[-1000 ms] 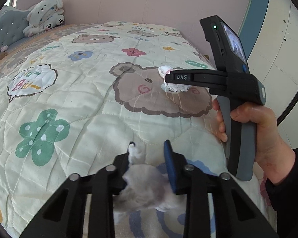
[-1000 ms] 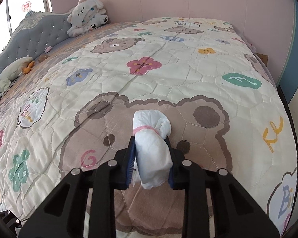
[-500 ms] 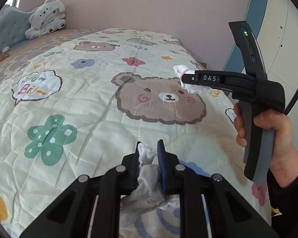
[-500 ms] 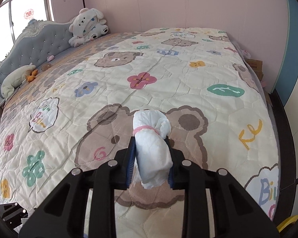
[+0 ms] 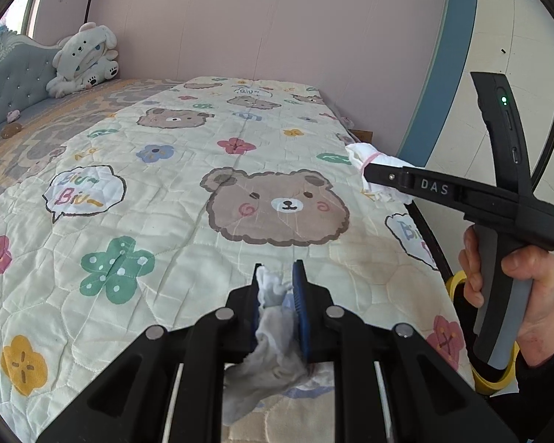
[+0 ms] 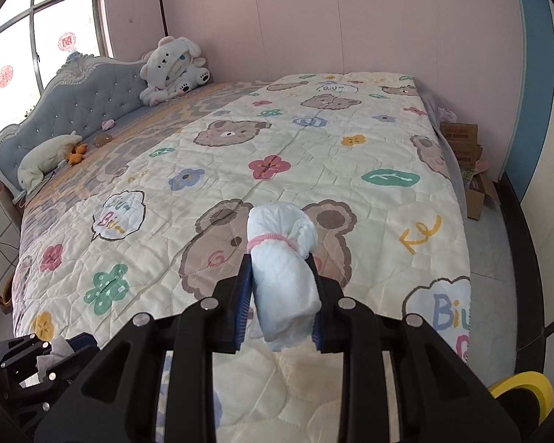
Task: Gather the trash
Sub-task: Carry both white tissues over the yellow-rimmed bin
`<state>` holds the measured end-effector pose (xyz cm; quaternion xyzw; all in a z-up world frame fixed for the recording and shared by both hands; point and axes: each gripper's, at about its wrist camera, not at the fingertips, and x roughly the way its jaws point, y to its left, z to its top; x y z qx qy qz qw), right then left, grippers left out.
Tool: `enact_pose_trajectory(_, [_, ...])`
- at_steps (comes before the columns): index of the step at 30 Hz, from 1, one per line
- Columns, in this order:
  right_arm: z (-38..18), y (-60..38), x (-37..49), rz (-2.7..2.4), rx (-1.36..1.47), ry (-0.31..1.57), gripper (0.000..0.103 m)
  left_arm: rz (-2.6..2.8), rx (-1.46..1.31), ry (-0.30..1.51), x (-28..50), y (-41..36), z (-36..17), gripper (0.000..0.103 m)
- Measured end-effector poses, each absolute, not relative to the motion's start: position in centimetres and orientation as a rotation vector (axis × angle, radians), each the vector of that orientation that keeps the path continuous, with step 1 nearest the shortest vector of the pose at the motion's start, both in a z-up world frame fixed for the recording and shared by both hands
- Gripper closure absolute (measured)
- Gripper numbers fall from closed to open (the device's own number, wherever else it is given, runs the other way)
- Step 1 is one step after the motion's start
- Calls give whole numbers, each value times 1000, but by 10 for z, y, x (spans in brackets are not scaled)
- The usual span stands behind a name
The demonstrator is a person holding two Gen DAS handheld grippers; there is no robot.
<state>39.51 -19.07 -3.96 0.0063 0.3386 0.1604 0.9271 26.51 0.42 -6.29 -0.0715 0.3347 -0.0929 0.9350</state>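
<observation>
My left gripper [image 5: 279, 277] is shut on a crumpled white tissue [image 5: 273, 332] and holds it above the near edge of the bed. My right gripper [image 6: 280, 269] is shut on a rolled white bundle tied with a pink band [image 6: 282, 277], lifted above the quilt. In the left wrist view the right gripper [image 5: 369, 175] shows at the right with the white bundle [image 5: 365, 158] in its tip. In the right wrist view the left gripper [image 6: 29, 361] and its tissue [image 6: 57, 350] show at the lower left.
The bed has a cartoon bear quilt [image 5: 166, 203], a blue headboard [image 6: 74, 110] and plush toys [image 6: 173, 68]. Cardboard boxes [image 6: 465, 155] stand on the floor right of the bed. A yellow rim [image 6: 524, 387] shows at lower right.
Both grippers have risen and pulled back from the quilt with their loads. The left gripper closed on the tissue and lifted it off the bed.
</observation>
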Motion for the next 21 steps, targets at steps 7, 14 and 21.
enact_pose_trajectory(7, [-23,-226,353,303,32,671,77,-238,-124,645,237,-16,-36,89])
enact_pose_trajectory(14, [-10,-264,314,262,45,645,77,-282,-99,601,212,-39,-12,89])
enact_pose_trajectory(21, [-1,-308,286,216,70,625,77,-335,-60,569,198,-68,5,89])
